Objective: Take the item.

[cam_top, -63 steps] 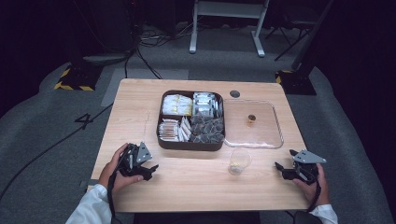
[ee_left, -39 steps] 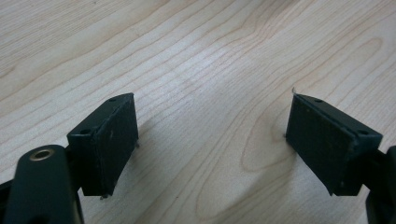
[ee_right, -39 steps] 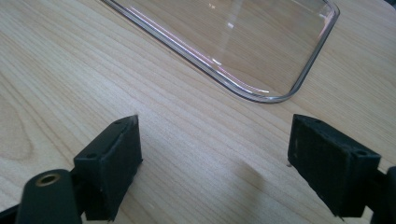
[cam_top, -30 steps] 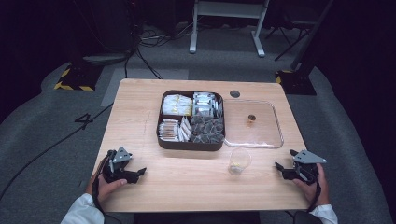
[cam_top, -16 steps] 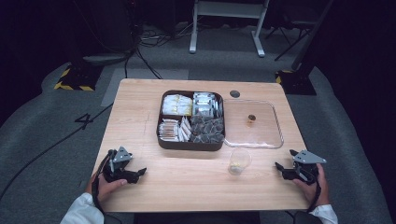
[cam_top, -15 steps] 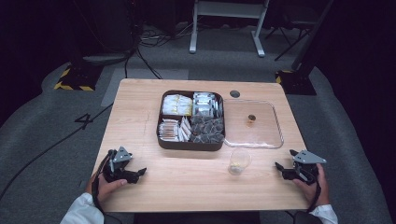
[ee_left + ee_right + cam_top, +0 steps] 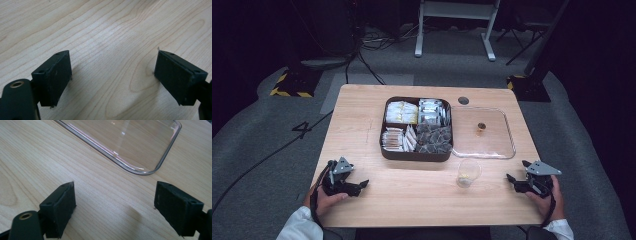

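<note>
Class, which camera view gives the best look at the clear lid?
The high view: the whole clear lid lies flat right of the box, its small knob visible. The right gripper view catches one rounded corner beyond the jaws. The left gripper view faces bare table.

The high view is soft and grainy; the desk (image 7: 422, 200) is evenly lit from above while the surrounding floor falls into darkness. Both gripper views are bright and sharp, with short soft shadows under the jaws and pale glare streaks along the clear lid (image 7: 130, 167).
</note>
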`<action>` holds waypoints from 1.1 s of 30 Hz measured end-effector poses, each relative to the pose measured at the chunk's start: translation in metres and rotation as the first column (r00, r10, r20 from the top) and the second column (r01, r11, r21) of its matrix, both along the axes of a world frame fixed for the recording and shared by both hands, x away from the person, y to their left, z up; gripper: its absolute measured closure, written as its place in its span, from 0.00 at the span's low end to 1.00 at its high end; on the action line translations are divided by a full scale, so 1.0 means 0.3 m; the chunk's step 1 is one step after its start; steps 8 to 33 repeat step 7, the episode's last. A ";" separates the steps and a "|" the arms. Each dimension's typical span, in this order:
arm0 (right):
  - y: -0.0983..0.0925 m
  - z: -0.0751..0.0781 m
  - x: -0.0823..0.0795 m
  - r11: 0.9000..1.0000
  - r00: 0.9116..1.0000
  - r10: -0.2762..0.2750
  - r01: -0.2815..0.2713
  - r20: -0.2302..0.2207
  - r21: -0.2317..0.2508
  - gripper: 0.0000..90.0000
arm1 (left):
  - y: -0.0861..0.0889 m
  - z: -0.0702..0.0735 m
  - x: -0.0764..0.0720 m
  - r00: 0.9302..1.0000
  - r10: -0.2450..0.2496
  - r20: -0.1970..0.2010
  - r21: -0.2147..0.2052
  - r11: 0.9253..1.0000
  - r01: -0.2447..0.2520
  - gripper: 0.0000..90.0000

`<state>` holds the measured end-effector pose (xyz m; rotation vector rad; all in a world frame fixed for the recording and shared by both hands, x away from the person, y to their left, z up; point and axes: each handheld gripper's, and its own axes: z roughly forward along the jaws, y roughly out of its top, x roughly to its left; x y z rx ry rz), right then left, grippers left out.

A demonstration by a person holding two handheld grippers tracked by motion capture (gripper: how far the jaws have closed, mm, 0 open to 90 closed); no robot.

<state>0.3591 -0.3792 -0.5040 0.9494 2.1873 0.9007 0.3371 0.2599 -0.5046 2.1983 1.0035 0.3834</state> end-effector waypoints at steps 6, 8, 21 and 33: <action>0.000 0.000 0.000 1.000 1.000 0.002 -0.002 0.000 0.000 0.20 | 0.000 0.000 0.000 1.000 -0.001 0.000 0.000 1.000 0.001 0.16; 0.000 0.000 0.000 1.000 1.000 0.002 -0.002 0.000 0.000 0.20 | 0.000 0.000 0.000 1.000 -0.001 0.000 0.000 1.000 0.001 0.16; 0.000 0.000 0.000 1.000 1.000 0.002 -0.002 0.000 0.000 0.20 | 0.000 0.000 0.000 1.000 -0.001 0.000 0.000 1.000 0.001 0.16; 0.000 0.000 0.000 1.000 1.000 0.002 -0.002 0.000 0.000 0.20 | 0.000 0.000 0.000 1.000 -0.001 0.000 0.000 1.000 0.001 0.16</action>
